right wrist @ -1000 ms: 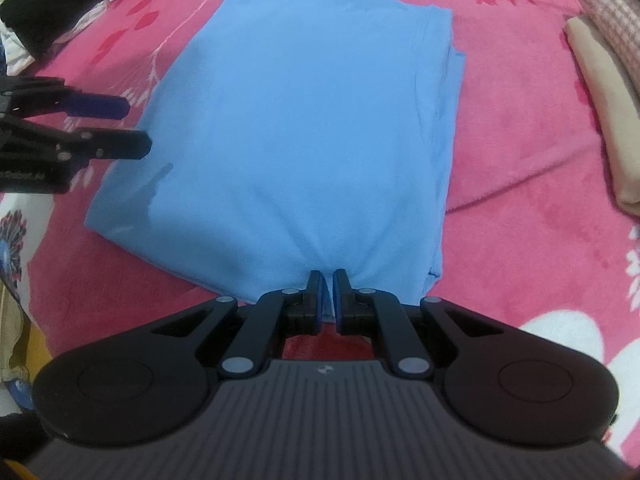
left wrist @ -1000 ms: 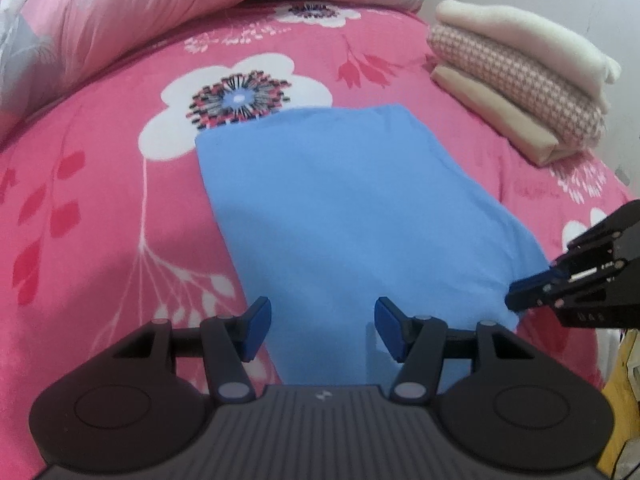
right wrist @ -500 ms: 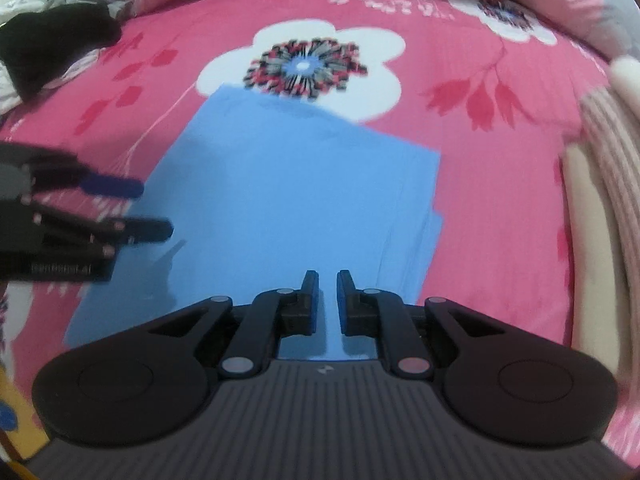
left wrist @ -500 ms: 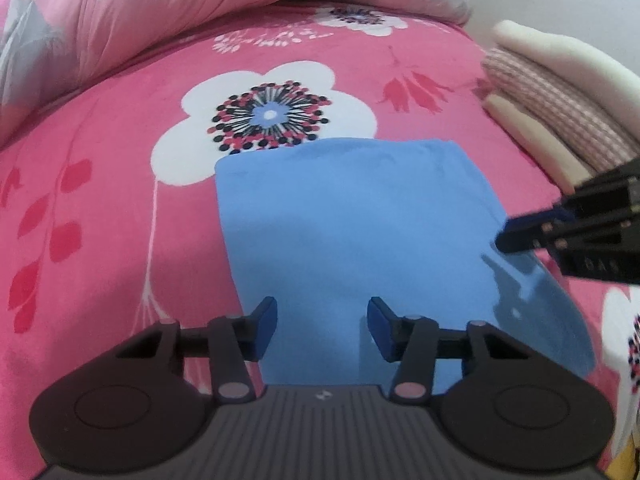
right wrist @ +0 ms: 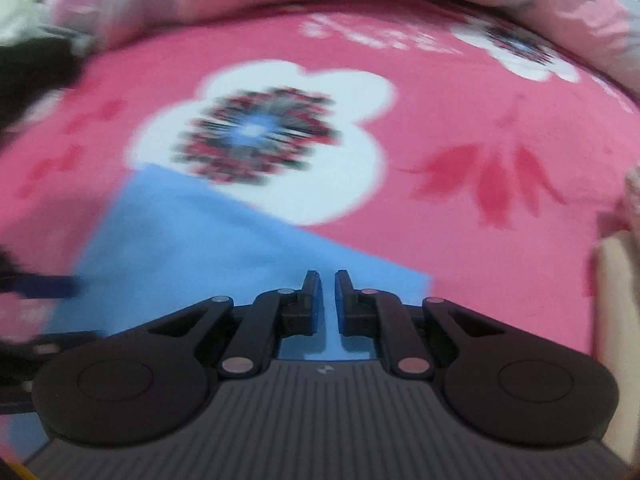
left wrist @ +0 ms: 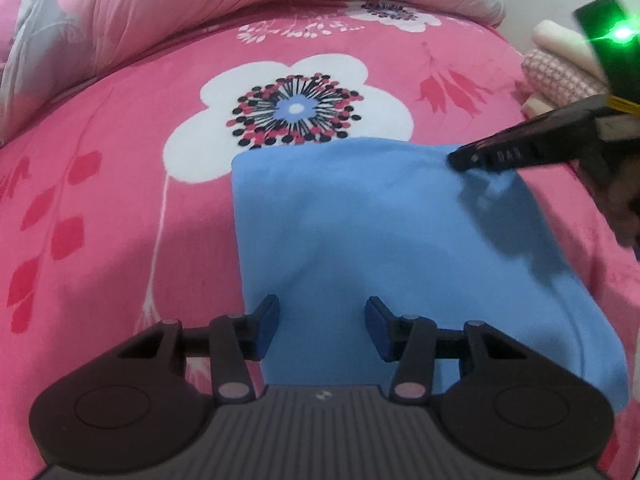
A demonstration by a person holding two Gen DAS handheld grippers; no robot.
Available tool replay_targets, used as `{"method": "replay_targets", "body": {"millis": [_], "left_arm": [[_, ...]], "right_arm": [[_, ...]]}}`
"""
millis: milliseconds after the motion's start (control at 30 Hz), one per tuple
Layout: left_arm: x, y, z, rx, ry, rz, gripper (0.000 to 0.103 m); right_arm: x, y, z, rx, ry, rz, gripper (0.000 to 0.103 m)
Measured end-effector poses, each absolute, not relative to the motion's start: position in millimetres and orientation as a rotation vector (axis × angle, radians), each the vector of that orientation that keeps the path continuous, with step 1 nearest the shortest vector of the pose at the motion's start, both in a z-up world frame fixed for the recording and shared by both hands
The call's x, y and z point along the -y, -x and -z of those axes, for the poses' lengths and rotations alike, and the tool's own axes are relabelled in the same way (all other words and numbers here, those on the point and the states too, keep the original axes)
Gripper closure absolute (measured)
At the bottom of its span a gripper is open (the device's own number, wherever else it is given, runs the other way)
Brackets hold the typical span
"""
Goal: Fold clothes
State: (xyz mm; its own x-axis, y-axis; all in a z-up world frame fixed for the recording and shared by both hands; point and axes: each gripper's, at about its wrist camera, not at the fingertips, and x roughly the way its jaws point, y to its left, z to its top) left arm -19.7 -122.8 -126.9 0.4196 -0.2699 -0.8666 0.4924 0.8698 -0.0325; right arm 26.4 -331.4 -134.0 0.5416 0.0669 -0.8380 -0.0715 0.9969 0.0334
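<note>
The folded blue garment (left wrist: 400, 248) lies flat on the bed (left wrist: 120, 168), its far edge overlapping the large white flower print (left wrist: 296, 108), which serves here as the landmark.

Left claw (left wrist: 322, 322): near the flower, over the garment's left part, half-spread; nothing sits between the pads, which have just been narrowing.

Right claw (right wrist: 328, 294): right of the flower, over the garment's far right corner, clenched with only a slit showing and no cloth caught.

Risk: a clenched claw dragged across the soft fabric would likely rumple the fold. Stacked folded clothes (left wrist: 560, 68) lie further right.

Writing: raised letters on the right claw's finger, too blurred to read.
</note>
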Motion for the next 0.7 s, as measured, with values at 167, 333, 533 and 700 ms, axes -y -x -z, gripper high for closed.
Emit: {"method": "replay_targets", "body": {"millis": [167,333,533,700], "left_arm": [[124,19,128,-1.041,-0.233,0.46,0.055],[128,18,130,-1.045,-0.232,0.443,0.055],[131,20,128,-1.051,-0.245,0.422,0.054],[132,20,125,-1.038,-0.261,0.41,0.055]], "right_arm": [[347,-30,124,-0.932,0.078,0.004,0.096],[319,-30,118,-0.9,0.061,-0.283,0.096],[330,-54,142,-0.923,0.014,-0.128,0.096],[345,-47,124,-0.885,-0.042,-0.133,0.096]]}}
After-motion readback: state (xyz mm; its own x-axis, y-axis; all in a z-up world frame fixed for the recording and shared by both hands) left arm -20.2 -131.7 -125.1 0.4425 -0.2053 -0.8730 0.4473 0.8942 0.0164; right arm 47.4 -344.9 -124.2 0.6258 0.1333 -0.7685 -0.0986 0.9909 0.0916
